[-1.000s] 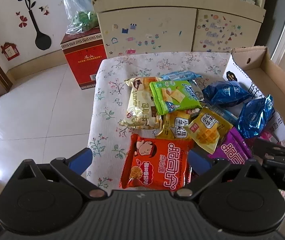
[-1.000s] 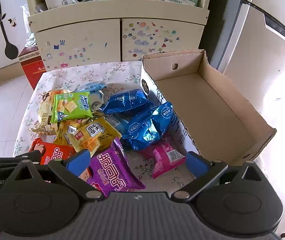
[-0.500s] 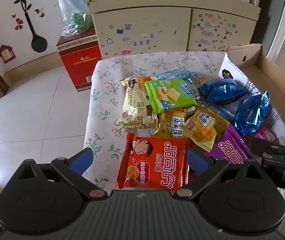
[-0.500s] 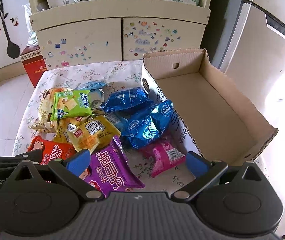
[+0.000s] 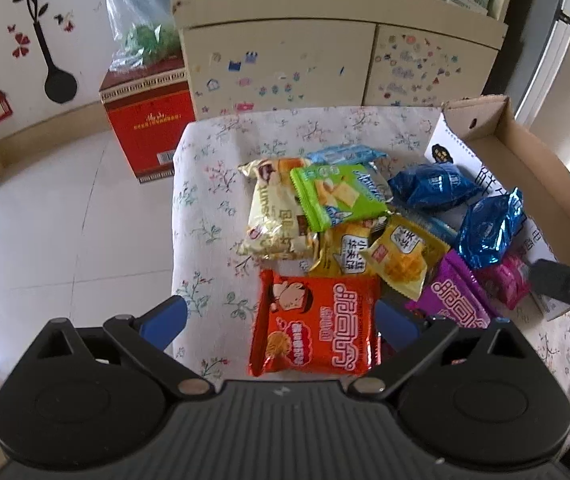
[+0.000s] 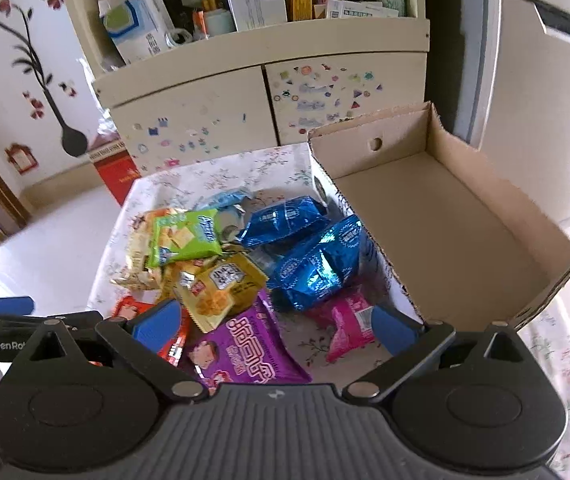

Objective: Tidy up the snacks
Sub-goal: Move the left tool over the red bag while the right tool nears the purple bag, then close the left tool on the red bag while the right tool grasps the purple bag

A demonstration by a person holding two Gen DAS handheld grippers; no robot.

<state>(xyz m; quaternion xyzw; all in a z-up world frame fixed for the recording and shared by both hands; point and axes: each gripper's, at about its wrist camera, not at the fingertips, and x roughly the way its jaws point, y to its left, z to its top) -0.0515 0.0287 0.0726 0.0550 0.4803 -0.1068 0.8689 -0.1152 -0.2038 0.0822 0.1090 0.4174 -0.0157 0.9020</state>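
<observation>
Beside cardboard box (image 6: 437, 216) | snack pile (image 5: 349, 224) on floral tablecloth (image 5: 213, 184) | cabinet (image 5: 325, 56) behind

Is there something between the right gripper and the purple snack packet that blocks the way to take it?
Nothing visible blocks it. The purple packet lies on the tablecloth directly ahead of the open right gripper, its near part bare. Only a yellow packet overlaps its far corner.

A floral-clothed bench (image 5: 213, 184) carries a heap of snack packets (image 5: 349, 232) at its middle and an open cardboard box (image 6: 465, 240) along its right edge.
</observation>
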